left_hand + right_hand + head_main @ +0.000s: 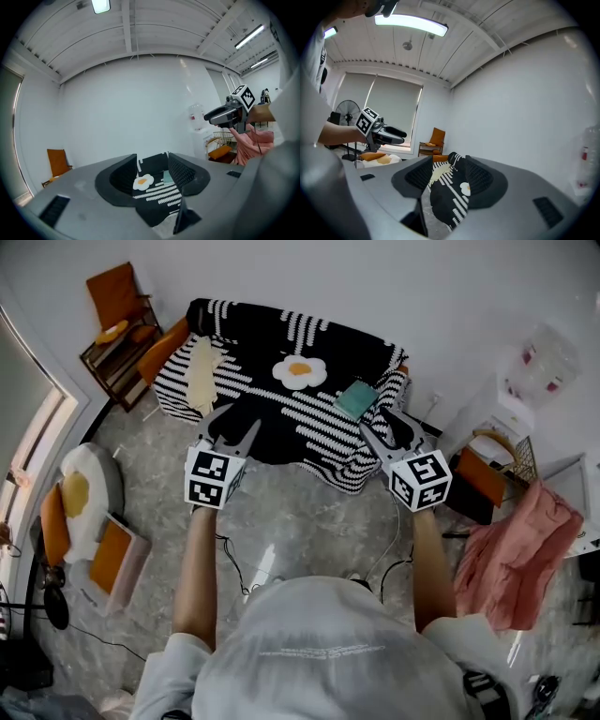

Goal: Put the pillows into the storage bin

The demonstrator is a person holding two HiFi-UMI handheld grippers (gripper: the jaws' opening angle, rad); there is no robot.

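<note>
A sofa under a black-and-white striped blanket [281,418] carries a fried-egg pillow [299,371], a cream pillow [201,374] and a small teal pillow [356,398]. An orange pillow [161,351] leans at its left end. My left gripper [231,430] hovers over the sofa's front left, open and empty. My right gripper [387,431] hovers at the front right beside the teal pillow, also open and empty. In the left gripper view the egg pillow [143,181] shows between the spread jaws, far off. The right gripper view frames the cream pillow [439,171] the same way.
On the floor at the left lie a white-and-yellow cushion on a grey round base [86,495] and an orange cushion [111,555]. A pink cloth [516,554], a wire basket [511,454] and a water dispenser [536,367] crowd the right. An orange chair [117,298] stands back left.
</note>
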